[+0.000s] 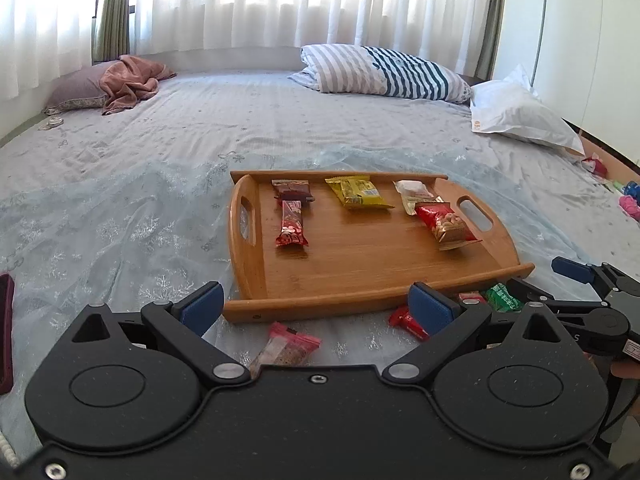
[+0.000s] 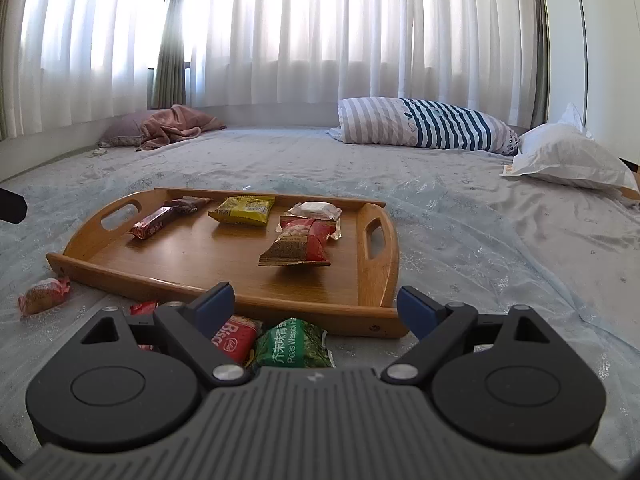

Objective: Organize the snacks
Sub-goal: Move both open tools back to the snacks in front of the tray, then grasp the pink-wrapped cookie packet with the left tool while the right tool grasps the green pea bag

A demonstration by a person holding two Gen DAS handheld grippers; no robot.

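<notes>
A wooden tray (image 1: 360,264) (image 2: 192,256) lies on the bed. It holds a red bar (image 1: 292,222), a dark brown pack (image 1: 292,190), a yellow pack (image 1: 356,192), a white pack (image 1: 412,190) and a red peanut bag (image 1: 446,222) (image 2: 300,242). In front of the tray lie a pink pack (image 1: 286,346) (image 2: 42,294), a red biscuit pack (image 2: 234,338) and a green peas pack (image 2: 294,344) (image 1: 502,298). My left gripper (image 1: 316,306) is open and empty above the pink pack. My right gripper (image 2: 316,300) is open and empty above the green and red packs.
A striped pillow (image 1: 384,70), a white pillow (image 1: 520,110) and a pink blanket (image 1: 130,82) lie at the far side of the bed. A dark red object (image 1: 6,324) lies at the left edge. Small colourful items (image 1: 628,200) sit at the right bed edge.
</notes>
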